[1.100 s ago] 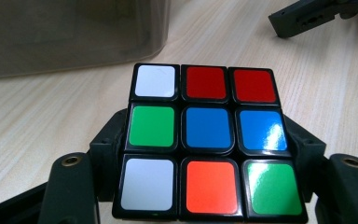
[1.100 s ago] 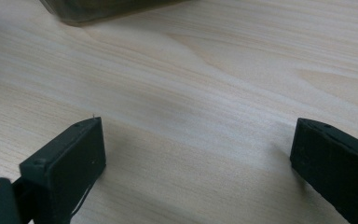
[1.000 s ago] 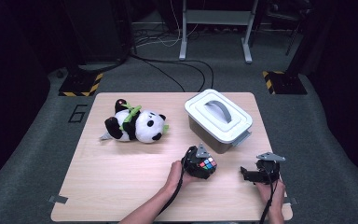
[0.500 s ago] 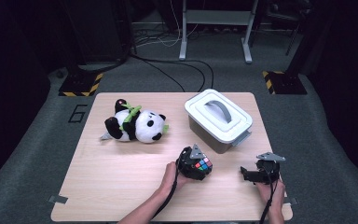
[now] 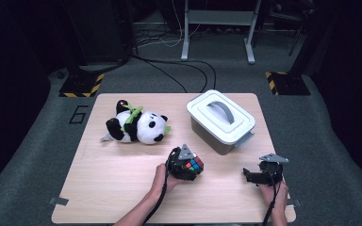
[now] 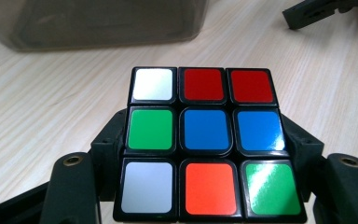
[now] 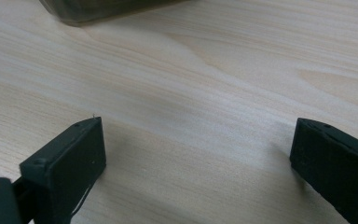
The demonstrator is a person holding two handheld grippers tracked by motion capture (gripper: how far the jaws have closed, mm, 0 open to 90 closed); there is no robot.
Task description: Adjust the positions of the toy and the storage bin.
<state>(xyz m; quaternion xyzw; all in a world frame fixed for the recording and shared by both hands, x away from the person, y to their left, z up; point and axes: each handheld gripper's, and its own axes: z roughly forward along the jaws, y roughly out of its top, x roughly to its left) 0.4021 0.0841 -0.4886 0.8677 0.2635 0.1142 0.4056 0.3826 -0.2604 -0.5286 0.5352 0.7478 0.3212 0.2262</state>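
The left gripper has its jaws clamped on the puzzle cube, held over the tabletop at about 5 o'clock from the plush panda. The lidded grey box sits at 1 o'clock from the cube. At 3 o'clock, well apart, the right gripper has its jaws spread wide with nothing between them.

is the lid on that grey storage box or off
On. The white lid sits flat on the grey storage box, its handle lying across the top. Whether the side latches are locked cannot be told.
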